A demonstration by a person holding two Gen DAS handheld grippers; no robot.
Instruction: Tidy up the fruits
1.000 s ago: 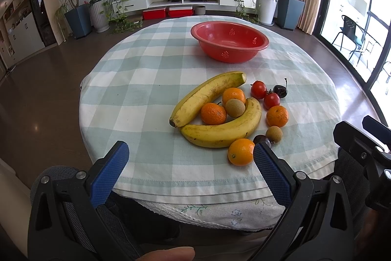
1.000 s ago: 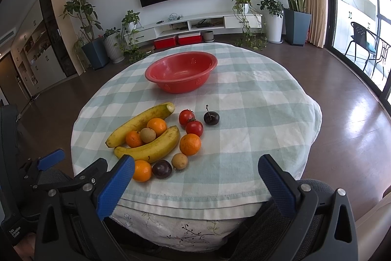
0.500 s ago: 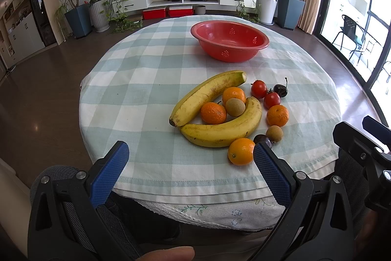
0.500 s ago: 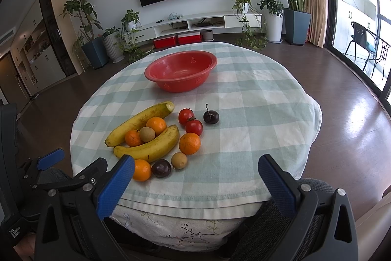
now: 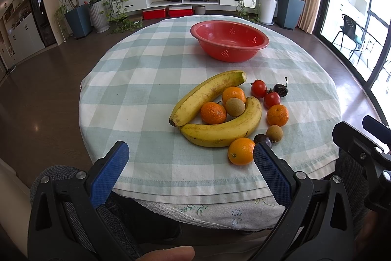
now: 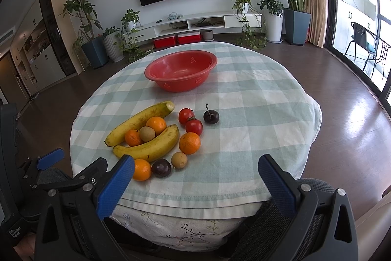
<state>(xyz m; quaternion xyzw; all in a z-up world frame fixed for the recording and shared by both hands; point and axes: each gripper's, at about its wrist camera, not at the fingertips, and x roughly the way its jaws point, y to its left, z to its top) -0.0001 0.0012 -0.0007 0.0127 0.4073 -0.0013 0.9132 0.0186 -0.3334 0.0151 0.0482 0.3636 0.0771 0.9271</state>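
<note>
A red colander bowl (image 5: pixel 229 39) (image 6: pixel 180 70) stands empty at the far side of the round table. Nearer lie two bananas (image 5: pixel 223 127) (image 6: pixel 149 147), several oranges (image 5: pixel 241 151) (image 6: pixel 190 143), two tomatoes (image 5: pixel 259 88) (image 6: pixel 193 127), a dark cherry (image 5: pixel 280 89) (image 6: pixel 211 116), brown round fruits (image 5: pixel 235 107) and a dark plum (image 6: pixel 161 167). My left gripper (image 5: pixel 190 158) is open and empty at the near table edge. My right gripper (image 6: pixel 195 170) is open and empty, to the right of the left one.
The table wears a green checked cloth (image 5: pixel 136 89) (image 6: pixel 256 119) over a white floral one. Behind are a TV stand (image 6: pixel 195 21), potted plants (image 5: pixel 75 16) and a wooden floor. A black chair (image 6: pixel 366 40) stands by the window at right.
</note>
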